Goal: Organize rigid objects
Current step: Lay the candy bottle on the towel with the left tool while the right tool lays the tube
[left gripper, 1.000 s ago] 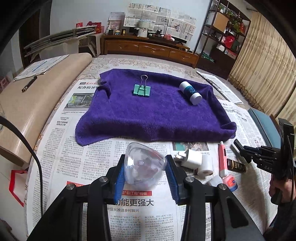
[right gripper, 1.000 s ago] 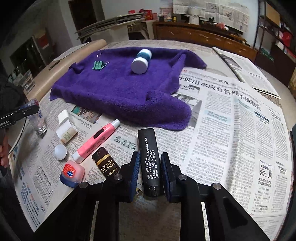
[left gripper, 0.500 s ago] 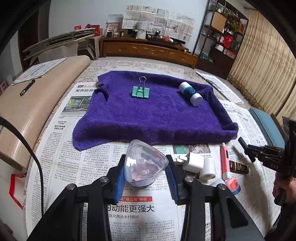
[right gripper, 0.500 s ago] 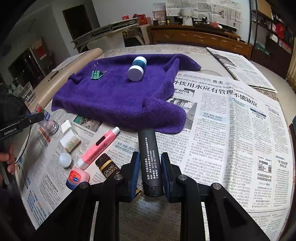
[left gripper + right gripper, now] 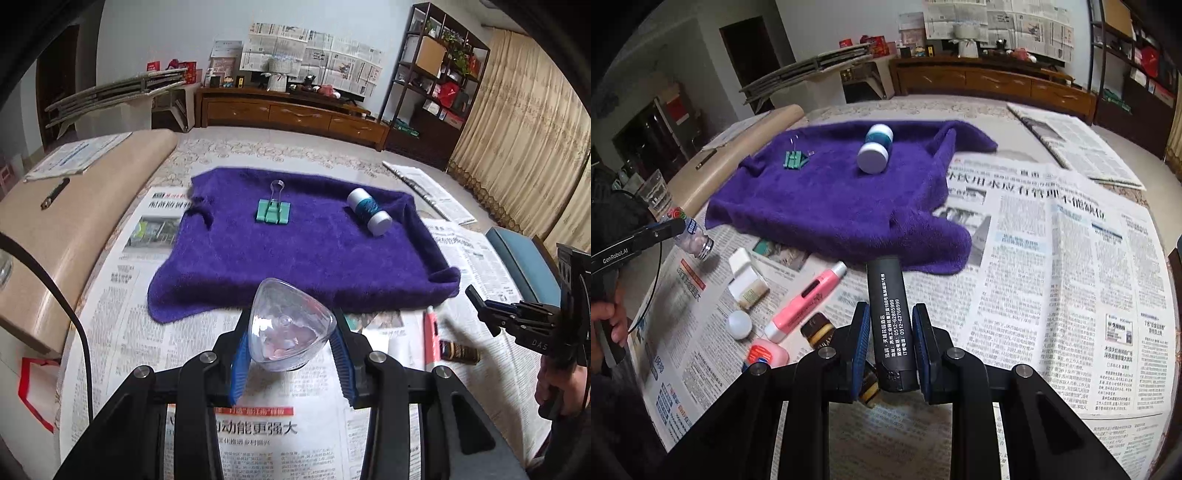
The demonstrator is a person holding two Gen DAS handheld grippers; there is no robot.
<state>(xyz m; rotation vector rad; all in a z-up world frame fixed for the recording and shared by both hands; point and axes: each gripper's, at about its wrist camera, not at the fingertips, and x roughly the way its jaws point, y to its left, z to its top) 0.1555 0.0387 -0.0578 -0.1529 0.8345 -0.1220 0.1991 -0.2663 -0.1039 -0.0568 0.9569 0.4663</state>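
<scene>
Two items are already lying on the purple towel (image 5: 306, 254) in the middle of the left-wrist frame: a green binder clip (image 5: 272, 215) and a white-capped bottle with a teal label (image 5: 369, 211) toward its right side, well apart from each other. Two more appear to be on their way. The left gripper (image 5: 291, 360) is pinching a clear, rounded-triangular bottle (image 5: 290, 328) at lower centre, its base facing the camera and pale pink pills showing inside. The right gripper (image 5: 889, 345) is clamping a black cylindrical tube (image 5: 890, 317) printed with white characters, pointing up-frame toward the towel's near edge. Left on the newspaper (image 5: 1052, 266), at lower left of the right-wrist frame, are a pink pen-shaped item (image 5: 805, 301), a white boxy plug-like piece (image 5: 747, 278), a small white round cap (image 5: 738, 324), a red-and-pink jar (image 5: 767, 353) and a dark brown bottle (image 5: 817, 331). So the sorting is looking roughly a third done, with five pieces waiting beyond the two in hand.
</scene>
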